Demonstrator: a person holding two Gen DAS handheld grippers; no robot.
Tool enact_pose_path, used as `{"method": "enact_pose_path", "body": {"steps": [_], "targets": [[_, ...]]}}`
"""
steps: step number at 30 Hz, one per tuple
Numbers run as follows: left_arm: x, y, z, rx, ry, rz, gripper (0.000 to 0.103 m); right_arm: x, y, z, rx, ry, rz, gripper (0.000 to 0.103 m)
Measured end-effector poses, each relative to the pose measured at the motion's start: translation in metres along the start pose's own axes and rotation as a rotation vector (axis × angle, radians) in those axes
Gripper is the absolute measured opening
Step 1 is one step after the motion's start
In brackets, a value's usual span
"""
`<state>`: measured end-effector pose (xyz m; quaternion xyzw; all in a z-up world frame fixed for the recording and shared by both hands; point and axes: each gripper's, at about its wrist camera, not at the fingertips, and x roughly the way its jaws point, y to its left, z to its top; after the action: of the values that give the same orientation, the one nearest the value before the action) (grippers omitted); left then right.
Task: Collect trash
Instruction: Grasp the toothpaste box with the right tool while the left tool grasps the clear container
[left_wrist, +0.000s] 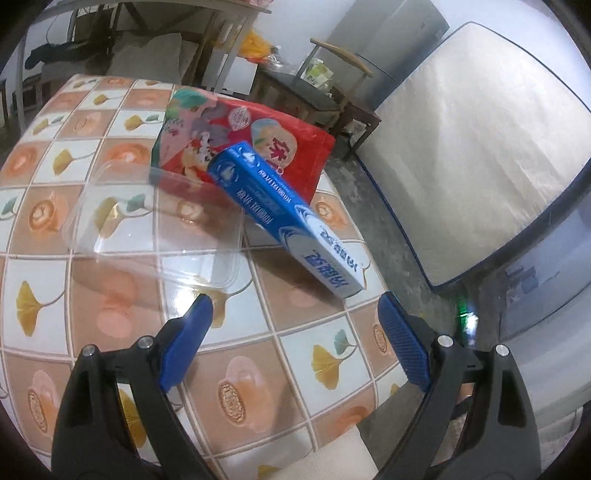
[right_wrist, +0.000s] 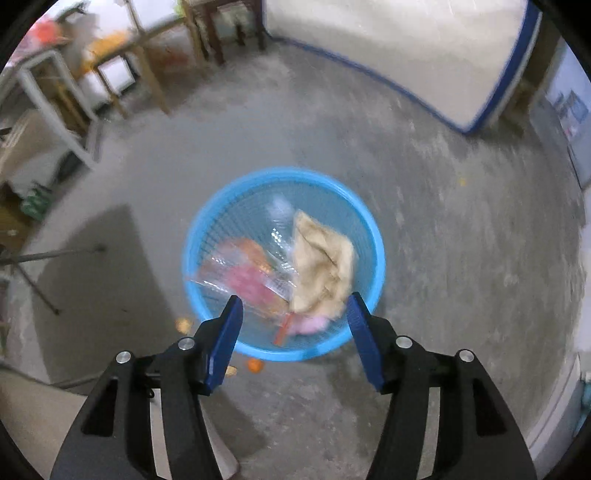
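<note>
Risk one: the blue carton (left_wrist: 291, 218) lies propped across the corner of the clear plastic tray (left_wrist: 155, 225) and against the red snack bag (left_wrist: 243, 147), its white end close to the worktop (left_wrist: 110, 317) edge. A grasp that strikes it off-centre is likely to skid it off the edge onto the floor, or to drag the light tray along with it.

Risk two: the tray is transparent and thin-walled. A hard squeeze could buckle it and let it spring out.

Risk three: the blue basket (right_wrist: 207, 218) on the floor (right_wrist: 443, 258) already holds a tan crumpled wrapper (right_wrist: 321, 266), pink and orange packets and clear film. The wrapper sits high against the near rim; further items dropped off-centre may bounce out, as small orange scraps (right_wrist: 255, 364) already lie beside the basket.

Pose: left claw (left_wrist: 295, 321) stands wide and empty, angled down over the worktop, just short of the carton. Right claw (right_wrist: 293, 317) is parted and empty, pointing steeply down over the basket's near rim; that view is blurred.
</note>
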<state>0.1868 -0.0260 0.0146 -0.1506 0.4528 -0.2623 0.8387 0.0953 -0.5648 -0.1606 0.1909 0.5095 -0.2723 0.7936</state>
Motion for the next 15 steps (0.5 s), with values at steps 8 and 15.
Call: {"method": "enact_pose_path", "body": {"steps": [8,15], "targets": [[-0.012,0.012,-0.017,0.068,-0.077,0.066,0.087,-0.147,0.115,0.020,-0.251,-0.220,0.334,0.067],[-0.029,0.070,-0.008,-0.090,-0.139,0.083,0.087,-0.196,0.244,0.006,-0.525,-0.206,0.638,0.085]]}}
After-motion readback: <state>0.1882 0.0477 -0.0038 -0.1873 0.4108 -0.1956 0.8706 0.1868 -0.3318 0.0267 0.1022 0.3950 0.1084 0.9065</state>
